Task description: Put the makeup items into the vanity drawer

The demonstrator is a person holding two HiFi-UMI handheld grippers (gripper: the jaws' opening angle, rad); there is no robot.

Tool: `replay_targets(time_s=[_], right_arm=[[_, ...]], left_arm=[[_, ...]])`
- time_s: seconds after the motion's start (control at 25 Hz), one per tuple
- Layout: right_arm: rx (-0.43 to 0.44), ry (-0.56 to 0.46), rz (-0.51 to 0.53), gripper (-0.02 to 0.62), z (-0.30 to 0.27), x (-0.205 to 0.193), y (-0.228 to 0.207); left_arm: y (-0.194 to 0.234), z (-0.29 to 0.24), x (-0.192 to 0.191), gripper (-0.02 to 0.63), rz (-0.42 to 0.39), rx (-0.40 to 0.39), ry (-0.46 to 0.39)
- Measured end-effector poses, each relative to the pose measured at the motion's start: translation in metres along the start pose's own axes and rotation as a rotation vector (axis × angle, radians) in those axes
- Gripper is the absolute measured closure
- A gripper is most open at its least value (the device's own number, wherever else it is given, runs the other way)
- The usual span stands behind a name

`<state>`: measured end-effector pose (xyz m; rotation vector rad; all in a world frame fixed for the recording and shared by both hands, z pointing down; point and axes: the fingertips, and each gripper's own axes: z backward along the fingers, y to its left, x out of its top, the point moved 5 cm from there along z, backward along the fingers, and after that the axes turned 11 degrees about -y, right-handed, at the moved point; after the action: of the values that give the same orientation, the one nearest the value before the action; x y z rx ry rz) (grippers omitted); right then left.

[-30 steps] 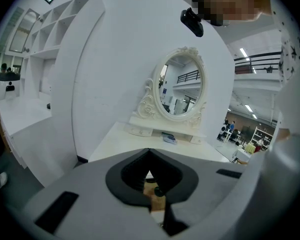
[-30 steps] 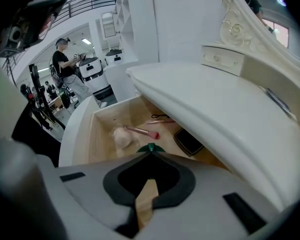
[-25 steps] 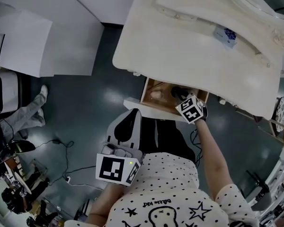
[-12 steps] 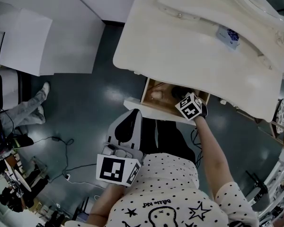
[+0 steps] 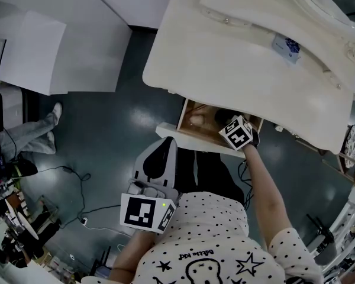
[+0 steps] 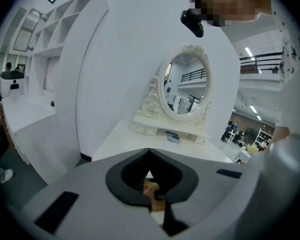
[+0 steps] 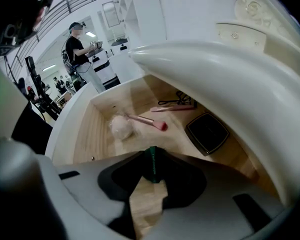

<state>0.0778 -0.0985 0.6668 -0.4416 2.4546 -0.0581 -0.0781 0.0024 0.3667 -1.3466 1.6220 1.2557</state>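
Right gripper [image 7: 150,178]: jaws pinching a slim green stick [image 7: 151,164].
Release: probably best low over bare wood toward the right side of the drawer [image 7: 85,134], clear of the brush [image 7: 142,120].
Left gripper [image 6: 149,181]: jaws pressed together, empty.

Fisheye bending warps every edge; the head view is dim and grey, while ceiling strip lights [image 6: 248,51] glare beside the mirror [image 6: 185,86].
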Motion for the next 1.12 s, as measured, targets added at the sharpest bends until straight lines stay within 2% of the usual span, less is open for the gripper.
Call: replay_targets(time_s=[0.4,0.52,0.64,0.84,1.12], right_arm=[[-0.058,-0.085,-0.031,0.497,0.017,0.016,0.005],[-0.099,-0.125,-0.052,0.559,0.026,0.023,0.007],[-0.131,-0.148,-0.074,0.586,0.034,0.025,0.010],[-0.172,-0.205,-0.104,0.588,0.050,0.034,0.016],[-0.238,-0.347,-0.132,0.588,0.095,0.055,0.033]], left_arm=[[0.005,0.002,0.006,0.611,0.000,-0.011,-0.022],[0.006,0.004,0.007,0.610,-0.002,-0.020,-0.027],[0.005,0.005,0.008,0.611,-0.003,-0.034,-0.035],[0.004,0.007,0.011,0.609,-0.007,-0.057,-0.050],[0.002,0.011,0.019,0.609,-0.020,-0.093,-0.083]])
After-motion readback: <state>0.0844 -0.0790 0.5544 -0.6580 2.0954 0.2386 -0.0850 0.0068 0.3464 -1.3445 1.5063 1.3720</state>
